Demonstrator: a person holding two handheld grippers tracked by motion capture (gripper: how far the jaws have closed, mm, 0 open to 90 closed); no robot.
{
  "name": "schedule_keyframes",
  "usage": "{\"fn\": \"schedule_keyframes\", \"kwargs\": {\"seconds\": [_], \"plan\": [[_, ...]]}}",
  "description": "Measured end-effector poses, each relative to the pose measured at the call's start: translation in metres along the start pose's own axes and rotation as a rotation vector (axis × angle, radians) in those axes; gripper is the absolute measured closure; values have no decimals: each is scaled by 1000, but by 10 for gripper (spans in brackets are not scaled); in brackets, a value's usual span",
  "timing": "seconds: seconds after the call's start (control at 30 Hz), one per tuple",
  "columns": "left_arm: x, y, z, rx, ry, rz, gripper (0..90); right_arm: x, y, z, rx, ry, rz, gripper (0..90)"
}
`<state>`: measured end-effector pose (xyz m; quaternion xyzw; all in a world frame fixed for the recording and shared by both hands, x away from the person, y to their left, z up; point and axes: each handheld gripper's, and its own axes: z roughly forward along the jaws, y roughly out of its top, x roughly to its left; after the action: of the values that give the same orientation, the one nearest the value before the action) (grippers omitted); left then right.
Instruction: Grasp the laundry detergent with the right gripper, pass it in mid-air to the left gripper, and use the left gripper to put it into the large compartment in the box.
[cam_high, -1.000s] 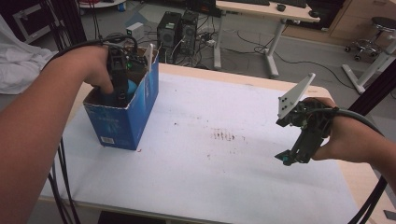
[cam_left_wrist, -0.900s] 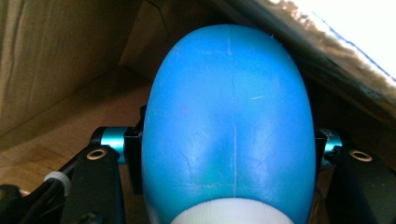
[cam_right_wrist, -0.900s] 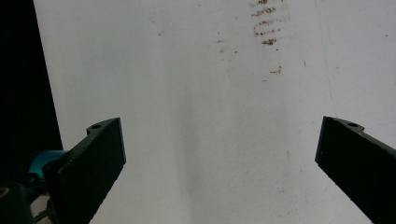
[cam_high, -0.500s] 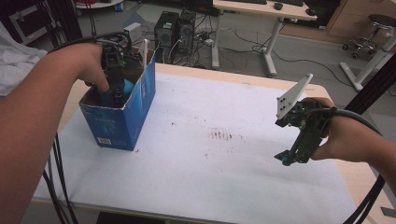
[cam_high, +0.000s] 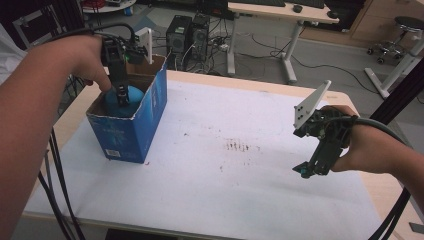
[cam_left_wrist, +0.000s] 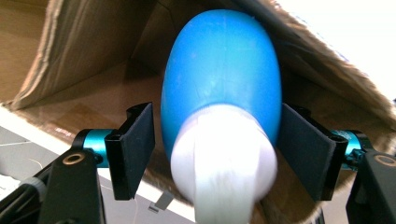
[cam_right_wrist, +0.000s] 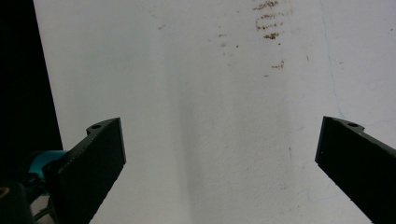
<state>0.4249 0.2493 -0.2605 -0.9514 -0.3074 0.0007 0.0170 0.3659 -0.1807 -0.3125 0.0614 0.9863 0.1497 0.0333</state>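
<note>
Left gripper (cam_high: 121, 95) sits higher over the box (cam_high: 131, 131) than a second ago, when it reached deep inside. Its jaws have just been opening; the bulb (cam_left_wrist: 223, 88) sits between them, a gap showing on one side, the other pad at its surface, no clear pinch. Bulb is smooth, glossy blue, egg-shaped, with a white neck, and stands inside the box. Box is blue outside, raw brown cardboard inside, top flaps open. Right gripper (cam_high: 311, 170) is unchanged, jaws spread wide over the white mat (cam_high: 240, 200), which is flat with brown smudges.
</note>
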Motion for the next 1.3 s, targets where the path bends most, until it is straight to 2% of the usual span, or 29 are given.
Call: {"fn": "schedule_keyframes", "kwargs": {"seconds": [0.27,0.37,0.43,0.47,0.53,0.63,0.87,0.97,1.0,1.03,1.07,1.1,1.2,1.3], "plan": [[-2,-3,-32,-20,24,0,237,-3,-1,-5,6,0,7,9],[-7,-1,-42,-31,5,19,216,-6,-1,-8,7,-4,4,9],[-11,0,-46,-37,-24,50,179,-8,-1,-11,11,-3,1,9],[-11,0,-46,-37,-24,50,179,-8,-1,-11,11,-3,1,9],[-17,5,-54,-61,-39,93,179,-10,0,-15,12,-3,-2,9],[-25,10,-59,-85,-47,134,173,-12,3,-18,20,-4,-8,9],[-46,27,-62,-64,-59,221,106,-15,7,-26,41,-10,-19,9],[-57,35,-60,-58,-64,277,85,-16,8,-29,57,-10,-22,9],[-57,35,-60,-58,-64,277,85,-16,8,-29,57,-10,-22,9],[-64,41,-58,-53,-59,309,63,-18,8,-30,65,-9,-21,9],[-64,41,-58,-53,-59,309,53,-18,8,-30,65,-9,-21,9],[-70,47,-56,-47,-65,332,53,-19,9,-31,77,-9,-24,9],[-79,56,-52,-47,-54,368,16,-21,10,-30,92,-6,-35,9],[-87,66,-45,-43,-67,397,16,-23,11,-28,111,-7,-40,9]]}}
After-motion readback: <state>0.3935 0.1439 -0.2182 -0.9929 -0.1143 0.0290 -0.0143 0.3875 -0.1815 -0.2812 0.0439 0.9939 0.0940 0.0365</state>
